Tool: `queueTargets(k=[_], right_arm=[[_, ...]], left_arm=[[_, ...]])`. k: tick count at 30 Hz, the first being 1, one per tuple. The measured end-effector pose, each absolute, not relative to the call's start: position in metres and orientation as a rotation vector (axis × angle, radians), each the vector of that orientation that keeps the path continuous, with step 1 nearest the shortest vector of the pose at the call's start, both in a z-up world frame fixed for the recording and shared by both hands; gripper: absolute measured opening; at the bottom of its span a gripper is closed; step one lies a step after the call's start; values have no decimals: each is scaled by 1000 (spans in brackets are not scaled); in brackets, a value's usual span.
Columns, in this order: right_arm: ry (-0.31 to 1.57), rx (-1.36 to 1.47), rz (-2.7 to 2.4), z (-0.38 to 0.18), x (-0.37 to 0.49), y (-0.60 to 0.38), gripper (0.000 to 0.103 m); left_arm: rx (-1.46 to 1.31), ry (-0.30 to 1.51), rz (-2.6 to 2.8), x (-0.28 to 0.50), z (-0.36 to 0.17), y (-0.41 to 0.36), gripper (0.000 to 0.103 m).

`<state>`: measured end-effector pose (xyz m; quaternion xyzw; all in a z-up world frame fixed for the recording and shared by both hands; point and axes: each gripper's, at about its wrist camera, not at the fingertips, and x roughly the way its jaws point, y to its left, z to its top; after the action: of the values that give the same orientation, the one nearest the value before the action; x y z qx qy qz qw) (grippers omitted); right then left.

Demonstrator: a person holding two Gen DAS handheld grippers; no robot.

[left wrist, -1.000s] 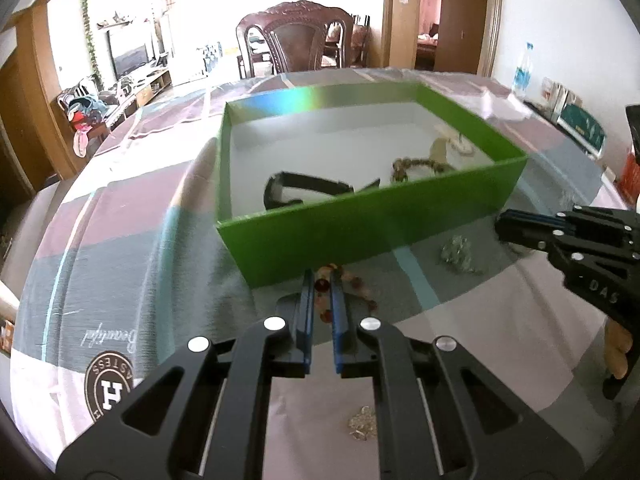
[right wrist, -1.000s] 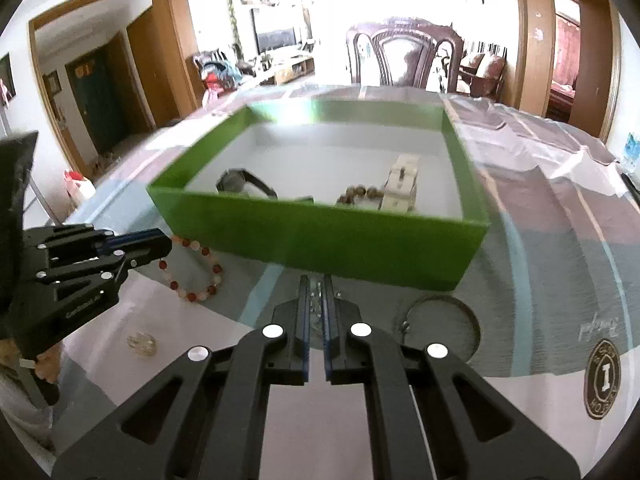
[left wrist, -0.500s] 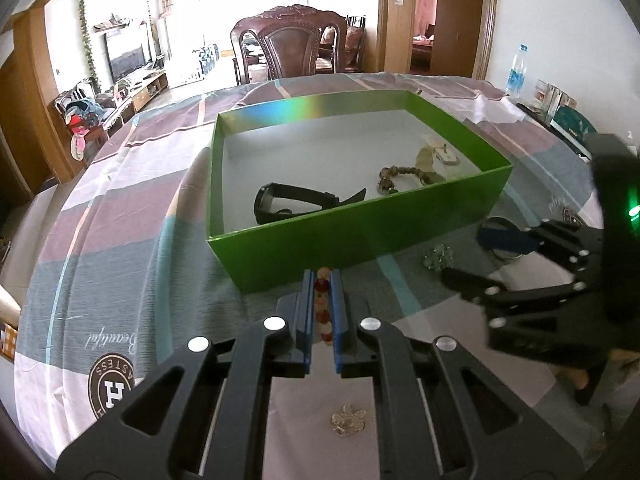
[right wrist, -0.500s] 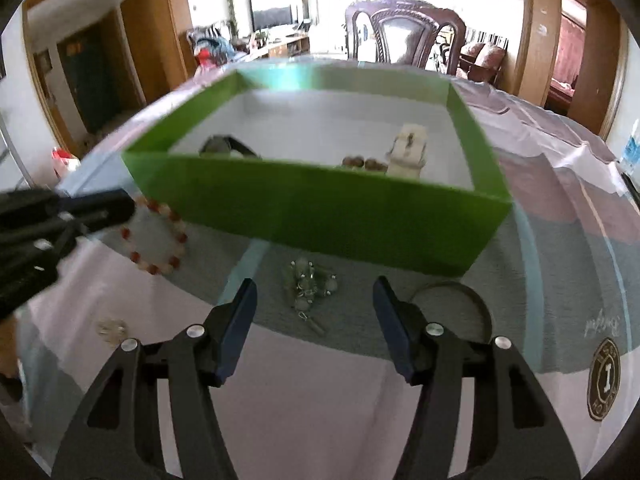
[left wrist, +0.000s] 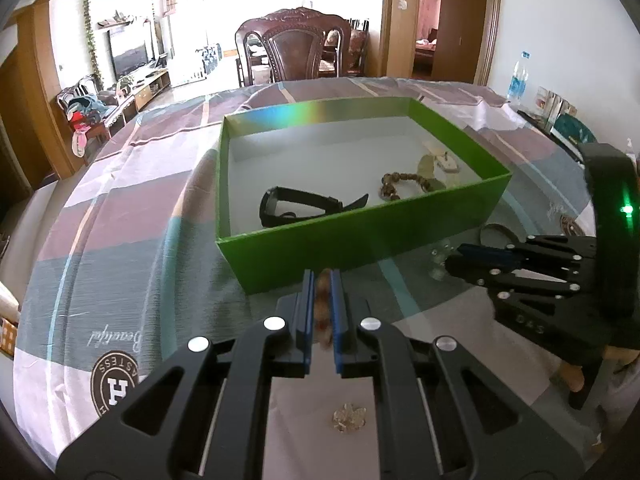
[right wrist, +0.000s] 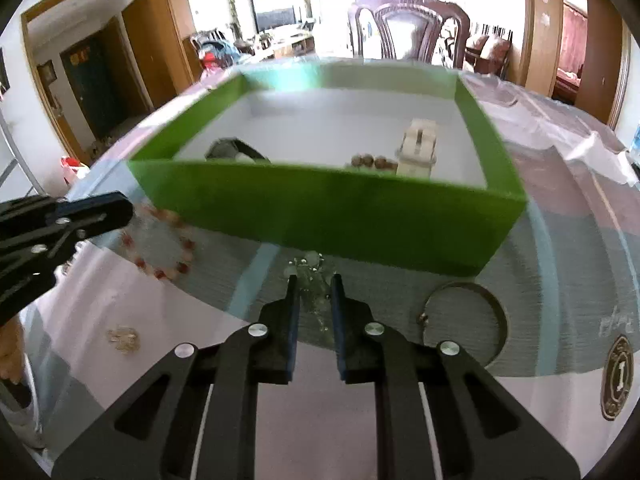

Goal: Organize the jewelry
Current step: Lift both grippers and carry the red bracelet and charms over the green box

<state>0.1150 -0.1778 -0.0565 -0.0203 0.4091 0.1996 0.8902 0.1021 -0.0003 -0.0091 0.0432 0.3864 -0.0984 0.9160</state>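
Note:
My left gripper [left wrist: 322,280] is shut on a red-and-cream bead bracelet [left wrist: 322,312] just in front of the green box [left wrist: 360,236]. In the right wrist view the bracelet's loop [right wrist: 160,240] trails beneath the left gripper [right wrist: 120,210]. My right gripper [right wrist: 314,284] points down at the tablecloth, and its jaws are closing on a clear crystal piece [right wrist: 310,272] that lies between the pads and just past the tips. From the left the right gripper [left wrist: 452,264] shows with the crystal piece [left wrist: 438,260] at its tips. Inside the box lie a black watch [left wrist: 296,210], a brown bead string [left wrist: 400,184] and a cream watch [right wrist: 418,148].
A thin metal bangle [right wrist: 464,286] lies right of my right gripper, near the box's front corner. A small sparkly brooch [left wrist: 349,416] sits on the cloth under my left gripper. A person's hand [left wrist: 572,376] holds the right gripper. A dark wooden chair [left wrist: 296,52] stands beyond the table.
The right gripper opened wide, sank towards the crystal piece and has narrowed around it. The left gripper has stayed shut on the bracelet, which now sits further in between its pads.

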Motion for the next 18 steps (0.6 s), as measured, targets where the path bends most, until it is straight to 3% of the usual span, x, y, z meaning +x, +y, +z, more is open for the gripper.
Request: queueTargets(k=[14,18], right_arm=[[695,-22,409,45,111,-200,16],[701,-22,440,37,106,-195,16]], left_arm=[[143,636,-212,102,77,-4,8],[153,718,-227,106,49,-4,14]])
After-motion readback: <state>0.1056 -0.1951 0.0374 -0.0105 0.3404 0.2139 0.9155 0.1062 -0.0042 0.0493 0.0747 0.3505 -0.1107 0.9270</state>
